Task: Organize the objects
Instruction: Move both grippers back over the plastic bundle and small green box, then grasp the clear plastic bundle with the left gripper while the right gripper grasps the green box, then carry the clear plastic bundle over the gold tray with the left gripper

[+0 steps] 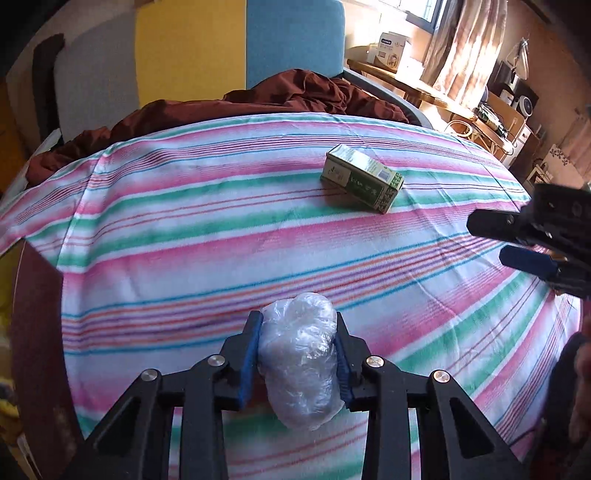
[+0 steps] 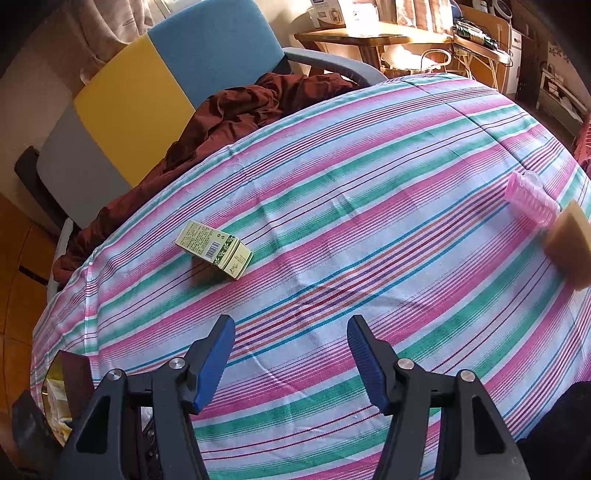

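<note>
My left gripper (image 1: pixel 298 321) is shut on a clear plastic-wrapped bundle (image 1: pixel 301 358) and holds it above the striped cloth (image 1: pixel 221 236). A green and cream carton (image 1: pixel 360 178) lies on its side on the cloth, far ahead and to the right; it also shows in the right wrist view (image 2: pixel 216 249), ahead and left. My right gripper (image 2: pixel 291 332) is open and empty above the cloth; it shows at the right edge of the left wrist view (image 1: pixel 491 240). A pink ribbed cup (image 2: pixel 532 201) lies on its side at the far right beside a tan block (image 2: pixel 569 247).
A dark red cloth (image 1: pixel 291 92) is heaped at the table's far edge against a chair with grey, yellow and blue panels (image 1: pixel 192 48). A wooden desk with boxes (image 2: pixel 354 29) stands behind. The table's left edge drops to the floor (image 2: pixel 22 280).
</note>
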`<state>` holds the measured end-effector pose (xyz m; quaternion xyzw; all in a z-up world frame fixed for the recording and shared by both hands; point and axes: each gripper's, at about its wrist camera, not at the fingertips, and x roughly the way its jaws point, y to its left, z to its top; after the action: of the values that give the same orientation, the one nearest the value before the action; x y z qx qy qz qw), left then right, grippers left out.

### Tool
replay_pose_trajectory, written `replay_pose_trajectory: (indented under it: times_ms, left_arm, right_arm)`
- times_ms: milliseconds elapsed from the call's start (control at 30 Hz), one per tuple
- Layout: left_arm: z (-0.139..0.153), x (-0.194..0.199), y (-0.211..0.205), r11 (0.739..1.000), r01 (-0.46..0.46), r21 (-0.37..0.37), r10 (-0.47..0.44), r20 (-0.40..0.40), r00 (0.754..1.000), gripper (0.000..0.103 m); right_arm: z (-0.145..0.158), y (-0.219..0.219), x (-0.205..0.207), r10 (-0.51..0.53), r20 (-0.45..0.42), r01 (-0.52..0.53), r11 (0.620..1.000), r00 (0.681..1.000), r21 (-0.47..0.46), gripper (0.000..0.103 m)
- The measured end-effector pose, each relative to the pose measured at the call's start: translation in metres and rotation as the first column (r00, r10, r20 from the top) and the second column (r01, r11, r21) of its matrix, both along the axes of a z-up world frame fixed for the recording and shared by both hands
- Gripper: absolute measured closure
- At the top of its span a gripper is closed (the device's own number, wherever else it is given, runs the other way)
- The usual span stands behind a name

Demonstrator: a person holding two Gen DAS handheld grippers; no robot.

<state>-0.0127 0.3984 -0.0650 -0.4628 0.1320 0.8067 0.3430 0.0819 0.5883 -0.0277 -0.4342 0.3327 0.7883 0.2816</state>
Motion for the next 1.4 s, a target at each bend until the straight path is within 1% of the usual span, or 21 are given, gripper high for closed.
replay_pose_trajectory:
  times_ms: [100, 167, 233, 300, 467, 567, 700, 733, 767, 800, 867, 967, 1100, 1233, 1400]
  left_arm:
    - [-0.004, 0.015, -0.020, 1.000, -0.021, 0.014, 0.021, -0.026, 0.999, 0.067]
    - [-0.006, 0.020, -0.026, 1.000, -0.016, 0.023, 0.017, -0.044, 0.999, 0.067]
    - [-0.008, 0.019, -0.026, 1.000, -0.002, 0.030, 0.003, -0.048, 0.999, 0.067]
    - [-0.008, 0.018, -0.026, 1.000, 0.002, 0.031, -0.001, -0.046, 0.999, 0.067]
    - [-0.008, 0.016, -0.028, 0.999, 0.004, 0.049, -0.002, -0.034, 0.999, 0.067]
    - [-0.008, 0.016, -0.029, 0.998, 0.007, 0.061, -0.005, -0.032, 0.999, 0.067]
    - [-0.008, 0.016, -0.030, 0.997, 0.014, 0.071, -0.011, -0.036, 0.999, 0.066]
    - [-0.008, 0.017, -0.030, 0.997, 0.016, 0.071, -0.013, -0.040, 0.999, 0.066]
    - [-0.008, 0.017, -0.030, 0.997, 0.018, 0.070, -0.015, -0.044, 0.999, 0.066]
    - [-0.009, 0.016, -0.030, 0.997, 0.020, 0.070, -0.017, -0.045, 0.999, 0.066]
    - [-0.009, 0.014, -0.032, 0.997, 0.017, 0.077, -0.015, -0.038, 0.999, 0.066]
    - [-0.009, 0.015, -0.031, 0.997, 0.018, 0.079, -0.015, -0.045, 0.999, 0.066]
    - [-0.010, 0.015, -0.031, 0.996, 0.018, 0.083, -0.014, -0.049, 0.999, 0.066]
    - [-0.010, 0.017, -0.032, 0.996, 0.018, 0.083, -0.013, -0.059, 0.998, 0.066]
    - [-0.010, 0.020, -0.031, 0.997, 0.018, 0.078, -0.012, -0.078, 0.997, 0.066]
  right_arm:
    - [-0.002, -0.008, -0.010, 0.053, 0.026, -0.053, 0.999, 0.998, 0.000, 0.039]
    - [0.001, -0.015, -0.024, 0.119, 0.056, -0.120, 0.993, 0.991, 0.016, 0.039]
    - [0.007, -0.020, -0.042, 0.190, 0.090, -0.196, 0.978, 0.978, 0.065, 0.039]
    - [0.010, -0.018, -0.064, 0.240, 0.131, -0.255, 0.960, 0.962, 0.113, 0.039]
    - [-0.006, -0.005, -0.119, 0.323, 0.252, -0.370, 0.914, 0.912, 0.169, 0.039]
    - [-0.020, 0.000, -0.142, 0.350, 0.298, -0.408, 0.899, 0.888, 0.159, 0.039]
    - [-0.039, 0.004, -0.158, 0.367, 0.326, -0.425, 0.896, 0.871, 0.126, 0.041]
    - [-0.040, 0.003, -0.158, 0.371, 0.313, -0.423, 0.899, 0.875, 0.118, 0.043]
    - [-0.039, 0.003, -0.155, 0.381, 0.280, -0.422, 0.901, 0.881, 0.102, 0.057]
    - [-0.037, 0.002, -0.151, 0.376, 0.274, -0.415, 0.905, 0.885, 0.099, 0.073]
    - [-0.038, -0.001, -0.139, 0.361, 0.300, -0.406, 0.908, 0.883, 0.102, 0.073]
    - [-0.039, -0.005, -0.109, 0.355, 0.295, -0.388, 0.919, 0.887, 0.061, 0.073]
    - [-0.039, -0.013, -0.058, 0.322, 0.279, -0.332, 0.943, 0.905, -0.010, 0.073]
    - [-0.040, -0.025, -0.027, 0.300, 0.253, -0.313, 0.950, 0.920, 0.012, 0.073]
    - [-0.040, -0.027, -0.027, 0.309, 0.264, -0.334, 0.941, 0.914, 0.053, 0.073]
